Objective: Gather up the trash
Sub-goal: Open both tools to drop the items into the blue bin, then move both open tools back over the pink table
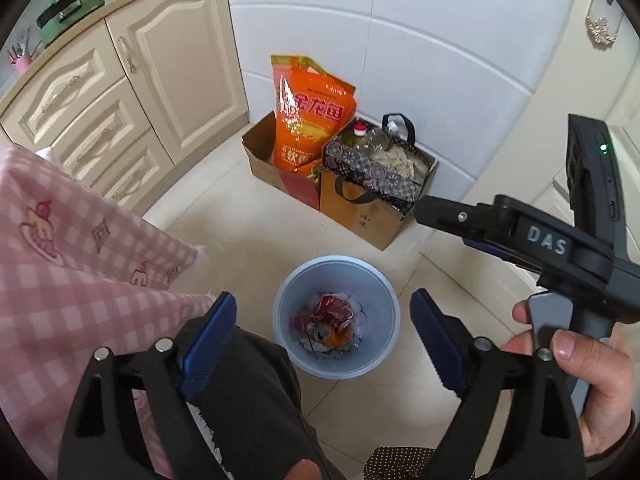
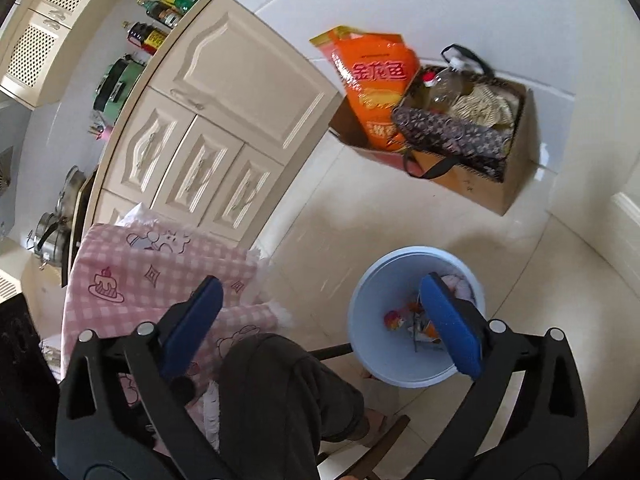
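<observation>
A pale blue bin [image 1: 288, 312] stands on the tiled floor and holds trash: a red wrapper [image 1: 334, 310] and a crushed can [image 1: 326, 338]. My left gripper [image 1: 323, 299] hangs above the bin, open, with nothing between its blue pads [image 1: 208, 340]. In the right wrist view my right gripper [image 2: 320, 282] is open and empty too. Its right pad [image 2: 448, 320] is over the bin [image 2: 368, 312], where the trash [image 2: 394, 320] shows. A hand [image 1: 592, 372] holds the right gripper's black housing [image 1: 560, 248] to the right of the bin.
A pink checked cloth [image 1: 80, 280] hangs left of the bin, beside a person's dark trouser leg [image 2: 280, 392]. Cardboard boxes [image 1: 360, 216] against the wall hold an orange rice bag [image 1: 308, 120] and a patterned bag [image 1: 372, 172]. Cream cabinets [image 1: 160, 80] line the left.
</observation>
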`<state>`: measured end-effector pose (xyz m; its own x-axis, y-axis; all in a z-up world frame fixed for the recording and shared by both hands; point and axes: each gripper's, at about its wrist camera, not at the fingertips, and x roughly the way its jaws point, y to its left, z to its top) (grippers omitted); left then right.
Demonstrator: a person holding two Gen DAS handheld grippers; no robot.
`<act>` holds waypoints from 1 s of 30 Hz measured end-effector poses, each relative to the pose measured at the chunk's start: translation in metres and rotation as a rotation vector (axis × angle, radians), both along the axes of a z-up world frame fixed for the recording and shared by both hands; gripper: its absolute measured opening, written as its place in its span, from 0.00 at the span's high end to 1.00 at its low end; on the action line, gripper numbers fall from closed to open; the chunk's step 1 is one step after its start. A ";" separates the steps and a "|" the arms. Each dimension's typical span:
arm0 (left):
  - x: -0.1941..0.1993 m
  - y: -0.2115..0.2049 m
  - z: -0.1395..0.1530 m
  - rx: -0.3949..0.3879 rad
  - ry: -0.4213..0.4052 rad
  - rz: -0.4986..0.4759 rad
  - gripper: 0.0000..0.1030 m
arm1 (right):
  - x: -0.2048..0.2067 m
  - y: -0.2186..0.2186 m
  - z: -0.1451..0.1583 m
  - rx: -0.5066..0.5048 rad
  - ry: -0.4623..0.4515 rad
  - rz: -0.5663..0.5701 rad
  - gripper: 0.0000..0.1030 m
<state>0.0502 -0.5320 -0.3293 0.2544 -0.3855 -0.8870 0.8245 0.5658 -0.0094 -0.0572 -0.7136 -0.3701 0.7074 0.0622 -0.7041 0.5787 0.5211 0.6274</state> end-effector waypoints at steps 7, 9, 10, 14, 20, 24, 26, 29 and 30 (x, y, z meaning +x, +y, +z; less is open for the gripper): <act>-0.009 0.016 0.042 -0.065 -0.056 -0.018 0.16 | -0.001 0.003 0.026 -0.039 -0.024 -0.005 0.06; -0.011 0.024 0.059 -0.097 -0.070 -0.020 0.16 | 0.002 0.006 0.038 -0.055 -0.037 0.002 0.06; -0.012 0.026 0.063 -0.106 -0.074 -0.021 0.16 | 0.003 0.008 0.045 -0.063 -0.043 0.007 0.06; -0.015 0.046 0.096 -0.166 -0.121 -0.018 0.16 | 0.011 0.018 0.075 -0.096 -0.074 0.027 0.06; -0.009 0.092 0.142 -0.252 -0.197 0.030 0.16 | 0.034 0.055 0.140 -0.189 -0.152 0.107 0.06; 0.001 0.140 0.171 -0.323 -0.240 0.099 0.16 | 0.057 0.093 0.184 -0.249 -0.216 0.182 0.06; 0.006 0.162 0.182 -0.349 -0.261 0.131 0.16 | 0.068 0.112 0.200 -0.272 -0.237 0.225 0.06; 0.015 0.202 0.197 -0.378 -0.302 0.191 0.16 | 0.093 0.150 0.224 -0.313 -0.266 0.311 0.06; 0.017 0.211 0.201 -0.381 -0.316 0.205 0.16 | 0.099 0.160 0.229 -0.324 -0.272 0.333 0.06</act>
<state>0.0667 -0.3211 -0.1283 0.5904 -0.5797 -0.5616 0.6932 0.7206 -0.0151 0.0414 -0.5538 -0.1408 0.8459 0.1240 -0.5188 0.1882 0.8407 0.5078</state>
